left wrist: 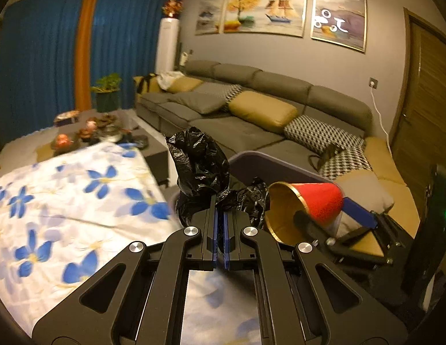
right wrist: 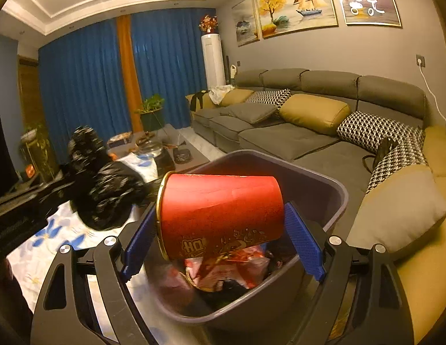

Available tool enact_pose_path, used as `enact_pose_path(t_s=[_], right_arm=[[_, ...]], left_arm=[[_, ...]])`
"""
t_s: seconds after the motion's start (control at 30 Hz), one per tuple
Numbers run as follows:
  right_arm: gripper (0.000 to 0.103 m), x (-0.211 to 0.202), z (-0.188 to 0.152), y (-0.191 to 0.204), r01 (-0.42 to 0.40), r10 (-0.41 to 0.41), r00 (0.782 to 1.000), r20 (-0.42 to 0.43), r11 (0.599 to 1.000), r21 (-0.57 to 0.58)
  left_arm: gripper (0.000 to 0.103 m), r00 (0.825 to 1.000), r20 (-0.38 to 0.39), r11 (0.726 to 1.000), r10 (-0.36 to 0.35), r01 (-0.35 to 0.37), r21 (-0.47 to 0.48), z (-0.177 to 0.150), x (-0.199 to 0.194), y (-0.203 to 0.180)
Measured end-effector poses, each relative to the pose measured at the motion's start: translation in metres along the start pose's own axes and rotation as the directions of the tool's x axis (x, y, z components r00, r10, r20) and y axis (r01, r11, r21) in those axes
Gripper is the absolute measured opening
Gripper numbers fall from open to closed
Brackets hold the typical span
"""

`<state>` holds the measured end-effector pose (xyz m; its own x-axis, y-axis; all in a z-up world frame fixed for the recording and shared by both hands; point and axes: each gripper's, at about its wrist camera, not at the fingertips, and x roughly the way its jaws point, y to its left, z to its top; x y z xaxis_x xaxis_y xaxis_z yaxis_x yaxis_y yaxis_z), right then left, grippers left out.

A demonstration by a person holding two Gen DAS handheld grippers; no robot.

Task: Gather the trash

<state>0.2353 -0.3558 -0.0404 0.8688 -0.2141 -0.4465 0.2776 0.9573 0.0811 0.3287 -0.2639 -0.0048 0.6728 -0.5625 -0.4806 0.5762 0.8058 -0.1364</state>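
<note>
Two grippers over one grey bin (right wrist: 335, 189), wedged between flowered cloth (left wrist: 64, 189) at 9 o'clock and sofa (right wrist: 295, 141) at 3 o'clock

Black bag (left wrist: 198, 164) pinched in left gripper (left wrist: 220, 210), blue pads nearly touching on a fold of film; judged: lifted to hold liner mouth clear of the drop

Red cup (right wrist: 220, 210) spanned base-to-rim by right gripper (right wrist: 223, 230), jaws wide, lying sideways above bin, gold rim at 9 o'clock; judged: poised for release

Right view alone: wrappers (right wrist: 223, 270) already in bin, cup's gold print
Left view alone: cup's gold interior (left wrist: 283, 218), closure of left pads
</note>
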Motion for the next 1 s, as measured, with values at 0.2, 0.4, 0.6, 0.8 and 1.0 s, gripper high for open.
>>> enact_pose_path(t_s=[0.2, 0.4, 0.6, 0.8, 1.0], right_arm=[[0.083, 0.010, -0.008, -0.007, 0.010, -0.010, 1.000, 0.001, 0.999, -0.045], [0.084, 0.016, -0.013, -0.018, 0.008, -0.009, 1.000, -0.004, 1.000, -0.028], [0.085, 0.009, -0.016, -0.022, 0.025, -0.025, 1.000, 0.012, 0.999, -0.030], [0.088, -0.013, -0.017, -0.018, 0.047, -0.046, 0.998, 0.031, 0.999, -0.019], [0.097, -0.040, -0.017, -0.001, 0.053, -0.052, 0.998, 0.034, 0.998, -0.026]], left_arm=[[0.002, 0.998, -0.044, 0.999, -0.043, 0.043, 0.000, -0.006, 0.029, -0.002], [0.006, 0.994, -0.080, 0.997, -0.070, 0.071, 0.008, -0.011, 0.047, -0.009], [0.053, 0.993, -0.093, 0.997, -0.073, 0.071, -0.022, -0.018, 0.052, -0.002], [0.074, 0.998, -0.061, 1.000, 0.023, -0.024, -0.015, -0.026, 0.027, 0.006], [0.086, 0.991, -0.026, 0.991, 0.134, -0.134, -0.003, -0.040, -0.026, 0.019]])
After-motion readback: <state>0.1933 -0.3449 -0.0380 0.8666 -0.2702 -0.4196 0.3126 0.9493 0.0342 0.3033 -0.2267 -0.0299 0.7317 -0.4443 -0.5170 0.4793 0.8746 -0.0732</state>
